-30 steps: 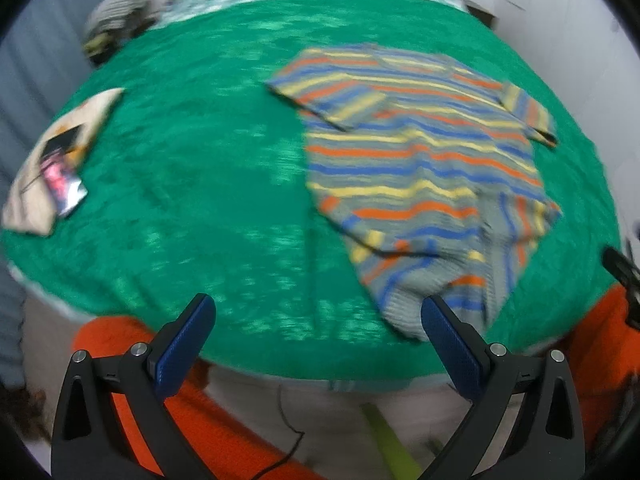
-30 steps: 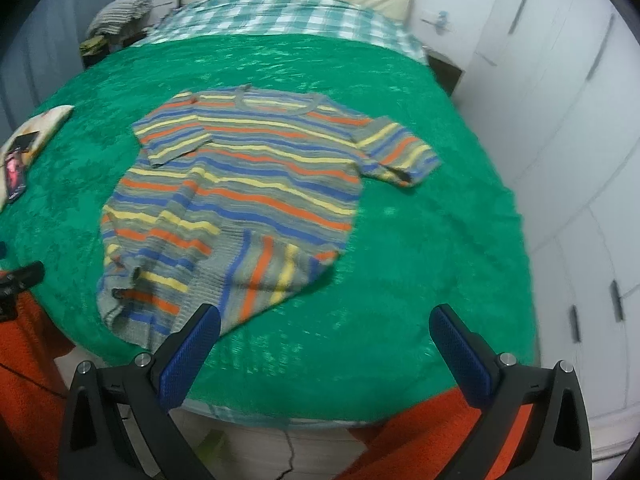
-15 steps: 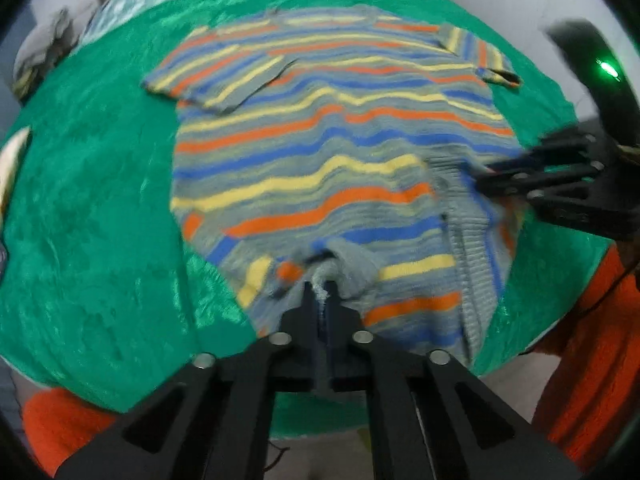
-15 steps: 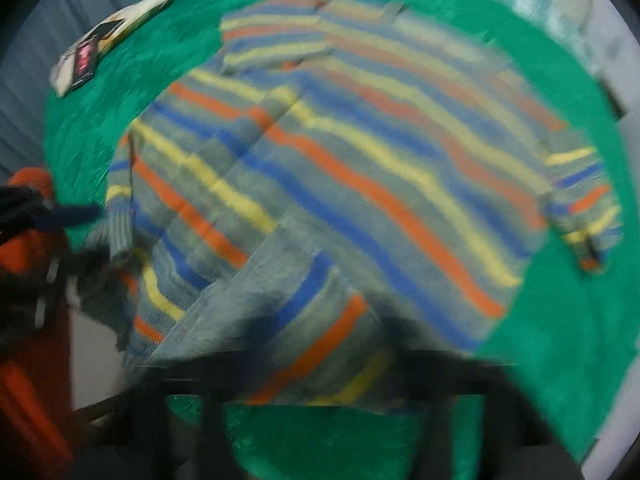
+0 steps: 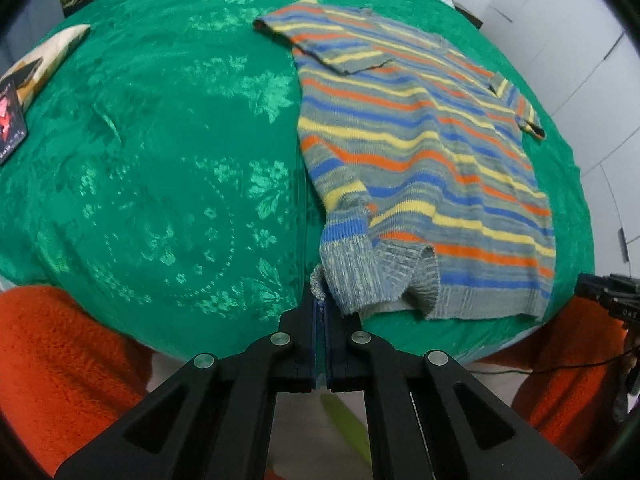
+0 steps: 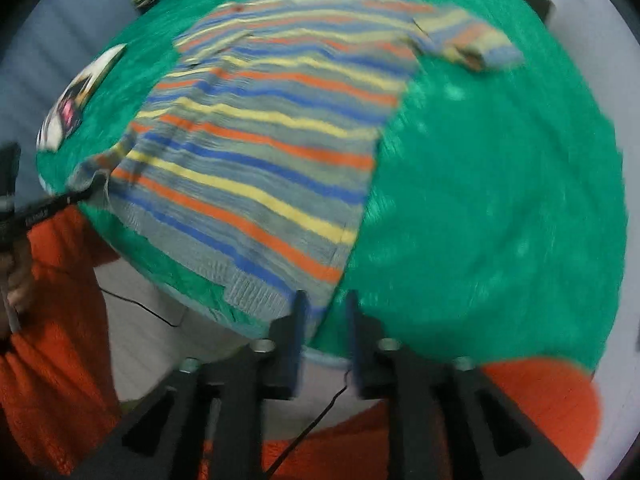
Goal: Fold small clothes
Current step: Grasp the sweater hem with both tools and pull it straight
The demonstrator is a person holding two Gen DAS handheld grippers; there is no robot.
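Note:
A striped knit sweater [image 5: 420, 152] in grey, blue, orange and yellow lies flat on the green bedspread [image 5: 160, 160]. My left gripper [image 5: 320, 304] is shut on the sweater's near left hem corner at the bed's front edge. In the right wrist view the sweater [image 6: 272, 152] spreads left of centre. My right gripper [image 6: 323, 308] stands at the near right hem corner with its jaws a little apart; the view is blurred and no cloth shows between them. The left gripper [image 6: 86, 194] shows at the far left, holding the other hem corner.
A book or magazine with a dark card [image 5: 16, 112] on it lies at the bed's left edge. Orange-clad legs [image 5: 60, 360] are just below the bed edge. White cupboards [image 5: 592, 60] stand to the right. A cable [image 6: 312, 420] hangs below the right gripper.
The hem, bunched half a second ago, is now pulled out flat and wide. My left gripper has drawn back to the bed edge with its corner. My right gripper has shifted to the right corner.

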